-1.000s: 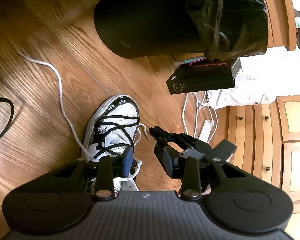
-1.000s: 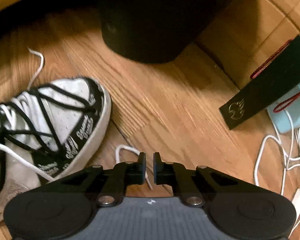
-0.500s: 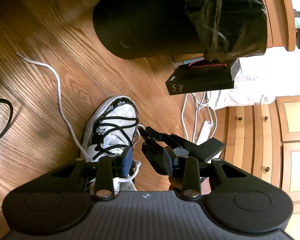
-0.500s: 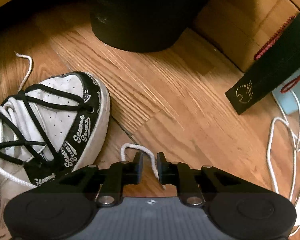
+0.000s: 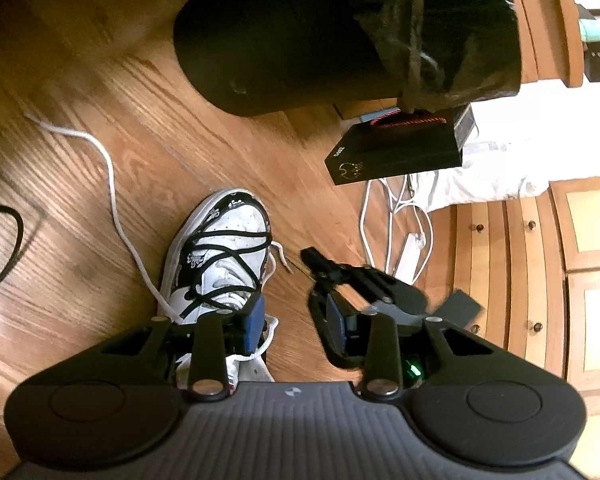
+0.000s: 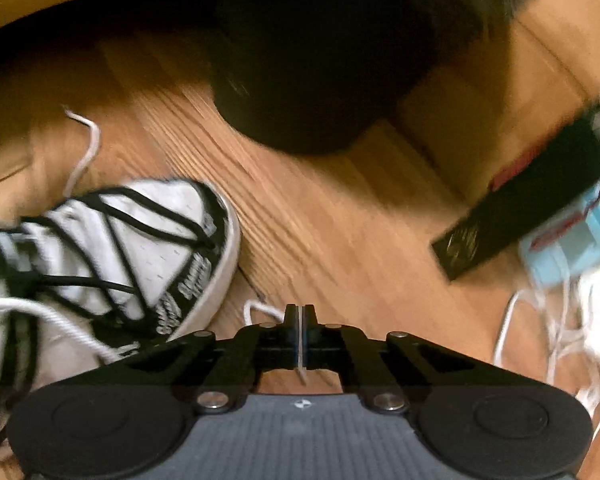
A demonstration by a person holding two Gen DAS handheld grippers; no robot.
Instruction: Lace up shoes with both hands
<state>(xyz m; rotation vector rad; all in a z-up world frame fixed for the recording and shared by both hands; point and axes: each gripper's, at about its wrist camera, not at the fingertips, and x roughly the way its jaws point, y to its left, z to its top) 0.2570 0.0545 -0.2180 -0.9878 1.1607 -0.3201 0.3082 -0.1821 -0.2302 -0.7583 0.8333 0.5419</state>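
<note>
A white sneaker [image 5: 220,256] with black trim and black crossed laces stands on the wood floor. A white lace [image 5: 108,176] trails from it to the left. My left gripper [image 5: 294,322] hovers over the shoe's tongue. Its jaws stand apart with only floor between them, and the left pad [image 5: 254,322] is close to a loop of white lace. My right gripper [image 6: 300,314] is shut on the other white lace end [image 6: 260,308], just right of the shoe [image 6: 140,240]. The thin cord shows between its pads. In the left wrist view the right gripper [image 5: 314,258] sits beside the shoe's toe.
A black bin with a bag liner [image 5: 320,32] stands just beyond the shoe. A black gift bag [image 5: 396,152], white cables [image 5: 400,216] and wooden drawers [image 5: 520,260] lie to the right. A black cable [image 5: 8,240] curves at the left edge. A light blue box [image 6: 572,240] sits behind the bag.
My right gripper has shut on the white lace end that lay between its jaws and has lifted slightly. The left gripper has not moved.
</note>
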